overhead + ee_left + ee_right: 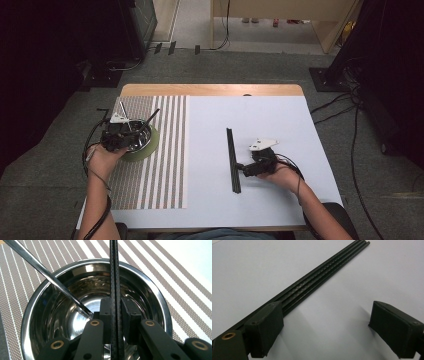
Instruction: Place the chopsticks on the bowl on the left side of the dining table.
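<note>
My left gripper (130, 134) hangs over a steel bowl (146, 135) on the striped mat. In the left gripper view its jaws (115, 302) are shut on two thin black rods (114, 270) that run upward past the bowl's rim (150, 287). A silver utensil handle (45, 272) leans inside the bowl. My right gripper (241, 167) rests low on the white table beside a bundle of long black rods (232, 160). Its jaws (325, 315) are open over bare table. The rod bundle (324, 270) passes behind the left finger (265, 327).
The bowl stands on a green plate (151, 148), which lies on the striped placemat (160, 175) at the table's left. The white tabletop (280, 120) stretches to the right. Cables (345, 107) and dark stands lie on the floor around the table.
</note>
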`<state>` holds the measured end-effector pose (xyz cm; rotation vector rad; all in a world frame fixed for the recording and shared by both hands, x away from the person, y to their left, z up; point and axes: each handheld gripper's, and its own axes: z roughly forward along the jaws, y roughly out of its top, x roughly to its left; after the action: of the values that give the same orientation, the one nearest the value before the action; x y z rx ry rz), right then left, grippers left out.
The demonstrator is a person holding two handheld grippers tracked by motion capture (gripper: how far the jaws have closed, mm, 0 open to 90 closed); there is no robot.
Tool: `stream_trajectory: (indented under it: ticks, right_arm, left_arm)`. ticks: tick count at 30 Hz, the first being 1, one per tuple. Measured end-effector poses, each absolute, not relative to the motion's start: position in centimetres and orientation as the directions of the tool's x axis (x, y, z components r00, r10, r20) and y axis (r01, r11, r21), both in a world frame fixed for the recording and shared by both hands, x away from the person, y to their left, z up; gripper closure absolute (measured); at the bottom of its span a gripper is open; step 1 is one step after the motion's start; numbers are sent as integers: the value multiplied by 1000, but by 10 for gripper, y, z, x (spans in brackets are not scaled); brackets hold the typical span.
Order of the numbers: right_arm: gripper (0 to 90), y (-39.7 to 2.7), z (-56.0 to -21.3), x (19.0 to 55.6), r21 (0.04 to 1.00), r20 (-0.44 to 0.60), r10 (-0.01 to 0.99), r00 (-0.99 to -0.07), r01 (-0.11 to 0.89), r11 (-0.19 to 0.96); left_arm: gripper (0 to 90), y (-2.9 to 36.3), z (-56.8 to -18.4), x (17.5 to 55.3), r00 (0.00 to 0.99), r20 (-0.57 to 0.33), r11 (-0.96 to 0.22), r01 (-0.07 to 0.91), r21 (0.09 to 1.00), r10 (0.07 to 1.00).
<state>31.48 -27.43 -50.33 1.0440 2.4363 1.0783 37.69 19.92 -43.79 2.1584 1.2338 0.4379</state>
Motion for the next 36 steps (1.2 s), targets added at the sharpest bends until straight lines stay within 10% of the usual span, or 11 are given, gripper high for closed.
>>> stream_trajectory:
  ticks: [15,36]
  right_arm:
    - [114,-274,-503,315,730,34,713,-700,505,460]
    - [114,-274,-503,315,730,34,713,-700,504,461]
  left_arm:
    - [801,204,-437,372,548,-27,-407,652,640,836]
    - [523,210,-421,335,481,19,-352,614,706,877]
